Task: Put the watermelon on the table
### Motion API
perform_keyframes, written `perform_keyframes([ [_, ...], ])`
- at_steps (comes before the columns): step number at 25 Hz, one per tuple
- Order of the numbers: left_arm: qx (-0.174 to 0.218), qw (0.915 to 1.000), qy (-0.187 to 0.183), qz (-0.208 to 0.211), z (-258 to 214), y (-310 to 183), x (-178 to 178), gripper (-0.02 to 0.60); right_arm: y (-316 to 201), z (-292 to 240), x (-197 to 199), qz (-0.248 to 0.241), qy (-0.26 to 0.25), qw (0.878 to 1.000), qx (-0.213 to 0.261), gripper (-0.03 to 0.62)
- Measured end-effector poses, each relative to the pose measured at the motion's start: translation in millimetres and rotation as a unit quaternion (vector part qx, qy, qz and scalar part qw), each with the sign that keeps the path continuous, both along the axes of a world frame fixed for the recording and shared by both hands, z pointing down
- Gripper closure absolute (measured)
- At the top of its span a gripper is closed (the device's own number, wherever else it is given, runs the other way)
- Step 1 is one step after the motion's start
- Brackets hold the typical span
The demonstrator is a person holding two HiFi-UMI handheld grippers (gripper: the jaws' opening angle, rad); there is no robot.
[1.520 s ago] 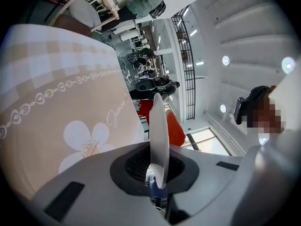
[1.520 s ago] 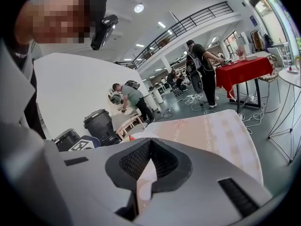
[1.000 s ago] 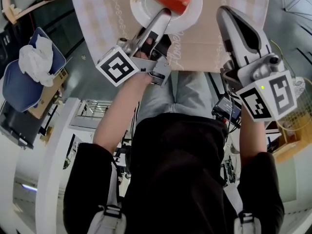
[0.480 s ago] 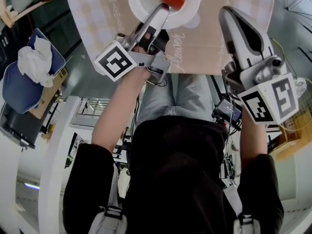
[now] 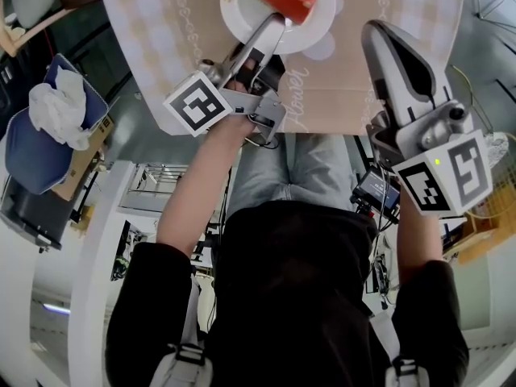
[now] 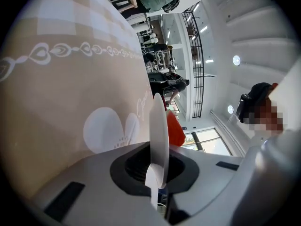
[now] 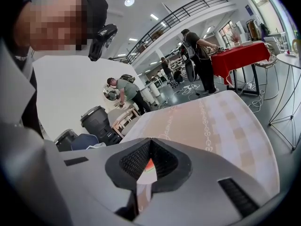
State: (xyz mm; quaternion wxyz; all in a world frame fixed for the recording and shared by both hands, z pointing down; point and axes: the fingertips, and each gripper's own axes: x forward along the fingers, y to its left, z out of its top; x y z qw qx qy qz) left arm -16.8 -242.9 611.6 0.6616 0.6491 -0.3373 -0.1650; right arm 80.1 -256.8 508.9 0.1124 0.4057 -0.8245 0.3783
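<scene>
**Change since a second ago:** both grippers and the plate sit slightly lower, closer to the tablecloth (image 5: 161, 39). Both grips are unchanged.

**Left gripper** (image 5: 274, 24): jaws clamped on the near rim of a white plate (image 5: 238, 14). In the left gripper view the rim shows edge-on between the pads. Marker cube (image 5: 199, 103) at its rear.

**Watermelon slice** (image 5: 284, 0): a red wedge lying on the plate just beyond the left fingertips, apart from the pads. It is over the beige checked cloth, beside a pale flower print (image 5: 322, 47). I cannot tell whether the plate's base touches the cloth.

**Right gripper** (image 5: 377, 32): jaws together, nothing held. It is over the table's near edge, to the right of the plate and well apart from the slice.
</scene>
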Motion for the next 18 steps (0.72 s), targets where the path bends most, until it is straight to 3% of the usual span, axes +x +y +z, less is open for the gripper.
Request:
perform_keyframes([
  [13,-0.021,0.9997,0.010,-0.005,14.6,1.0,2.7,0.560,2.3,7.3,-3.5,-0.003,-0.005,1.000,-0.012,0.580],
  [18,-0.055,0.9984,-0.005,-0.012,20.7,0.0,3.6,0.560,3.1,6.2,-3.6,-0.002,-0.008,1.000,-0.014,0.580],
])
